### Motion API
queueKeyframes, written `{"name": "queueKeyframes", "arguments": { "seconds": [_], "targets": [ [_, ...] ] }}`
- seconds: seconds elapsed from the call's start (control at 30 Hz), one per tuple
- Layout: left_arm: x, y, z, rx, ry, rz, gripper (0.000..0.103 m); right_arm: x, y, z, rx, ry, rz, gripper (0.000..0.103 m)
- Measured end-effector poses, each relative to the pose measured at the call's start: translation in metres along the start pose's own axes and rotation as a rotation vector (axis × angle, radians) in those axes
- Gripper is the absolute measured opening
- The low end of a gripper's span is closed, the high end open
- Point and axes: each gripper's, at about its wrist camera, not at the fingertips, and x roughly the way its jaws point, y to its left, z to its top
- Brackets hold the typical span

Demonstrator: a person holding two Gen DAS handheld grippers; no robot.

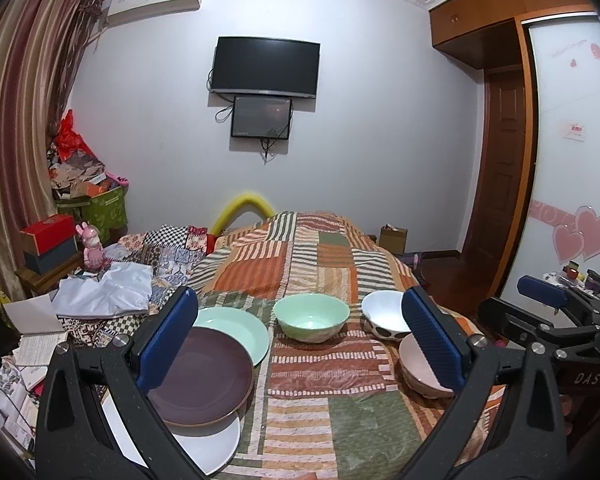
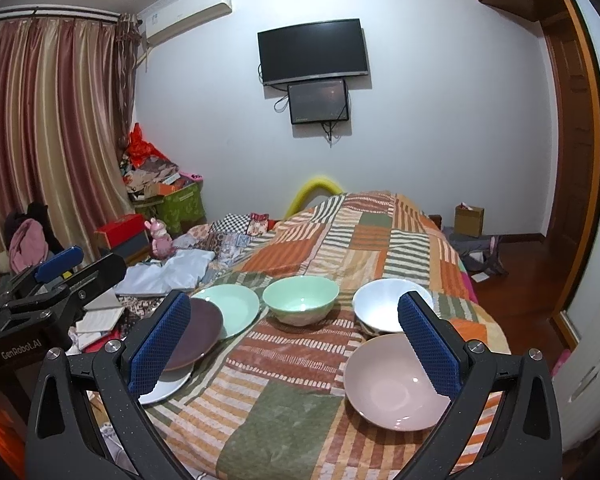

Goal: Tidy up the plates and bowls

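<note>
On the striped patchwork bedspread sit three overlapping plates at the left: a mint plate, a dark purple plate and a white plate underneath. A mint bowl, a white bowl with black spots and a pink bowl stand to their right. Both the left gripper and right gripper hover spread wide, holding nothing. "GenRobot.AI" and "DAS" are printed on them.
</note>
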Motion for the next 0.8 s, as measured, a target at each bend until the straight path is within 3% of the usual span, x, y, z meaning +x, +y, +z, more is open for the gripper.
{"name": "queueKeyframes", "arguments": {
  "seconds": [0.4,0.7,0.8],
  "targets": [
    [0.039,0.057,-0.023,-0.043,0.121,0.072,0.103,0.054,0.029,-0.015,-0.037,0.127,0.070,0.103],
    [0.076,0.140,-0.048,-0.143,0.247,0.166,0.103,0.107,0.052,-0.032,-0.046,0.257,0.138,0.103],
    [0.087,0.165,-0.051,-0.140,0.266,0.234,0.098,0.123,0.057,-0.035,-0.048,0.285,0.148,0.100]
  ]
}}
